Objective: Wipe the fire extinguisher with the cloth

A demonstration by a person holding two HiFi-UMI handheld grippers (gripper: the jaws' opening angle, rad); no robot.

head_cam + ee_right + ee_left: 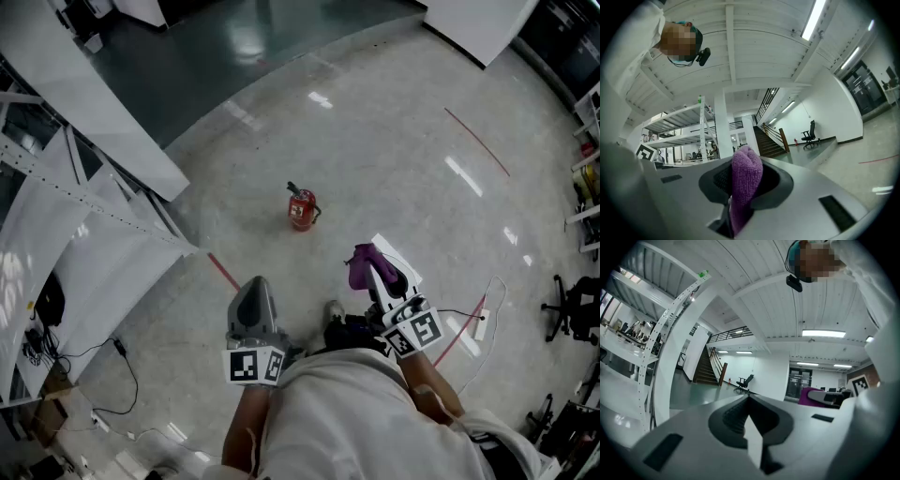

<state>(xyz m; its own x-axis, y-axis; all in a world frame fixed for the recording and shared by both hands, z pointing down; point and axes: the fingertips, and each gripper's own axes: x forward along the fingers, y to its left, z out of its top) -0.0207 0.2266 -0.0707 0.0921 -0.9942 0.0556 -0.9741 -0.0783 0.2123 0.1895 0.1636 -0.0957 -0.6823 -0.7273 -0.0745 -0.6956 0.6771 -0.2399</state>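
In the head view, the red fire extinguisher [302, 208] stands upright on the pale floor [403, 141], far from us and well apart from both grippers. The left gripper [254, 292] points toward it from the near left. The right gripper [373, 272] is at the near right, with a purple cloth [361, 265] sticking out of its tip.

In the left gripper view, the 2 jaws meet edge to edge with nothing between them. Beyond them we see a staircase [704, 367] and an office chair [744, 382], but no extinguisher.

In the right gripper view, the 2 jaws are clamped on the cloth [746, 180], a folded wad standing up from the gap.

We judge this to be the approach: the cloth is in hand and wiping has not begun. Next we need to close the distance and lower the right gripper until the cloth touches the cylinder. The empty left gripper could steady the extinguisher, since a push may tip it.
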